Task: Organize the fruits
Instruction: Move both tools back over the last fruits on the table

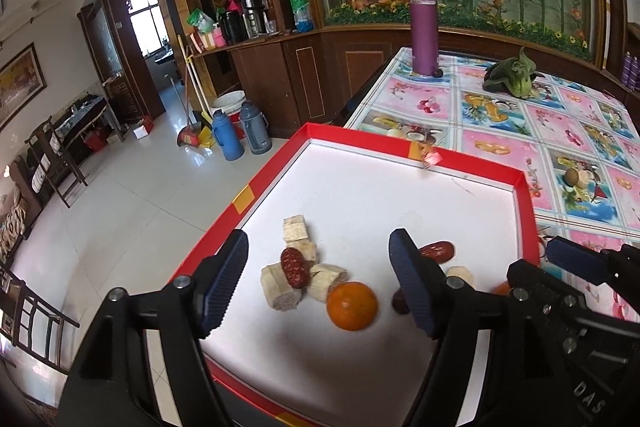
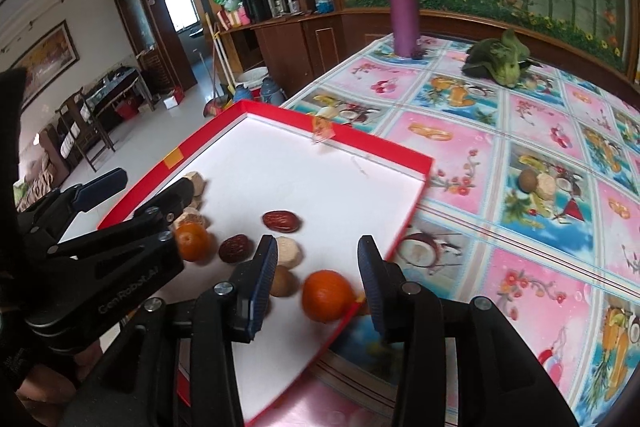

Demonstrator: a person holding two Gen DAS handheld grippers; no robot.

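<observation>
Fruit all gathered in the red-rimmed tray (image 1: 524, 203) at the table's near corner; one small orange (image 1: 352, 305) sits by a huddle of pale banana chunks (image 1: 280, 291) with a red date (image 1: 295, 267) lying on them; a second orange (image 2: 326, 295) rests hard by the tray's right wall, a brown nut (image 2: 284, 281) and another date (image 2: 235, 247) just beside it; the left gripper (image 1: 320, 283) hangs over the first orange, jaws spread wide, nothing in them; the right gripper (image 2: 318, 279) straddles the second orange, jaws wide apart too, empty; the risk, I'd say: round fruit rolls, so an off-centre squeeze could squirt it over the low wall onto the patterned tablecloth (image 2: 520, 131); the two tools sit close together, so they could bump; one more nut-like piece (image 2: 528, 181) waits out on the cloth, well apart.
</observation>
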